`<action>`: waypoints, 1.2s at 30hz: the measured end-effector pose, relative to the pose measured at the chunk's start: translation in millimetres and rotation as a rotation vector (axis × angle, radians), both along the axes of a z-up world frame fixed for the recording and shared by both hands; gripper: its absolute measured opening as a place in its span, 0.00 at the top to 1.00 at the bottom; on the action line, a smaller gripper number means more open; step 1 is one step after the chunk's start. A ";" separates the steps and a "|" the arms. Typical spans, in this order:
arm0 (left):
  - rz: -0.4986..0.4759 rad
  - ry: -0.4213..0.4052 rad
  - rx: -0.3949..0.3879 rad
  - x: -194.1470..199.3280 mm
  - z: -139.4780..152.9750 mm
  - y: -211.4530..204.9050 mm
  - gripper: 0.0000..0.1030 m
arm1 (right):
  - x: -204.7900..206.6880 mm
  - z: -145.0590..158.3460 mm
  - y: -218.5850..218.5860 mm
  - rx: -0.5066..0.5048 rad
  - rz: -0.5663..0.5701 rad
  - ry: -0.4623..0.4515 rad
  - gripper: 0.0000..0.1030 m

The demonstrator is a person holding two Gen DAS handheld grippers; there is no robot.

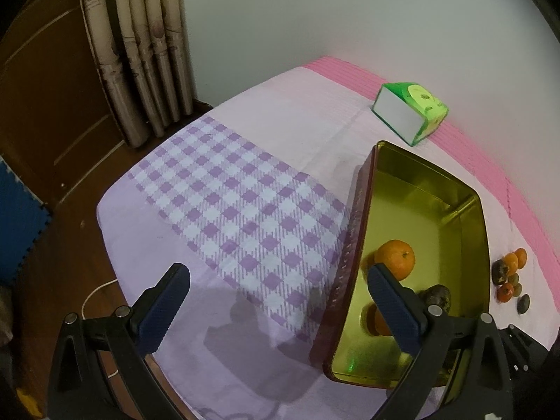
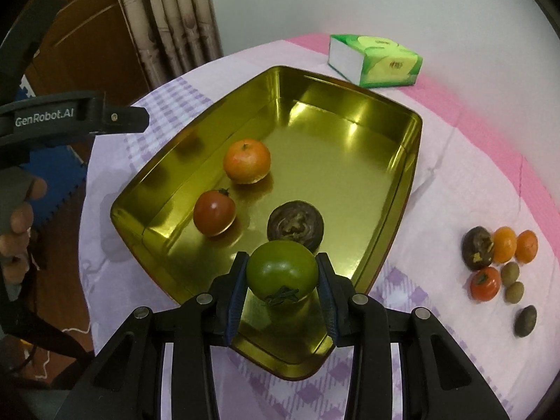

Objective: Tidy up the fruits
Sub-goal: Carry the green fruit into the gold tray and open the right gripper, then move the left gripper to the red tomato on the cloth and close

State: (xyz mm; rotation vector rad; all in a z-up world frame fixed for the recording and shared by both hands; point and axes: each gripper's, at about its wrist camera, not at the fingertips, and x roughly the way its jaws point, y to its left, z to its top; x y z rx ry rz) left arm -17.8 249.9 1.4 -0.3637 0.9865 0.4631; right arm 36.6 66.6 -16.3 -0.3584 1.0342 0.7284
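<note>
Three fruits already lie in the gold tin [image 2: 402,175] ahead of the right gripper [image 2: 282,276], whose jaws clamp a green tomato [image 2: 282,271] over the tin's near end. Lower it onto bare floor before releasing. The left gripper [image 1: 276,301] hangs released beside the tin.

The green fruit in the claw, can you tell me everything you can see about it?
The green fruit is round, smooth and a little shiny, dark olive green, like an unripe tomato. A small dried leafy stem sits on the side facing the camera, so it is tipped over. The right claw is shut on it, one blue pad pressing each side. It hangs over the near end of the gold tin, and whether it touches the bottom cannot be told.
</note>
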 end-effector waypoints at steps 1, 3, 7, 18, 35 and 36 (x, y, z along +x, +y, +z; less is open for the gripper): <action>-0.001 -0.001 0.001 0.1 0.5 -0.8 0.02 | 0.2 0.0 0.6 -0.003 0.001 0.000 0.62; -0.002 0.001 0.003 0.4 0.4 -1.3 0.02 | 1.0 0.3 0.3 -0.001 -0.004 0.001 0.62; -0.001 0.003 0.004 1.4 0.5 -2.8 0.02 | 2.2 -0.3 -0.8 0.000 -0.009 -0.002 0.62; -0.018 0.004 0.009 1.4 -0.6 -6.0 0.02 | 1.5 1.5 -1.9 0.020 -0.013 0.005 0.61; -0.111 -0.028 0.092 4.6 5.8 -30.8 0.02 | 44.9 42.3 -146.3 0.161 -0.391 -0.138 0.28; -0.126 -0.032 0.101 4.7 6.8 -34.4 0.02 | 48.8 41.1 -162.2 0.149 -0.429 -0.151 0.27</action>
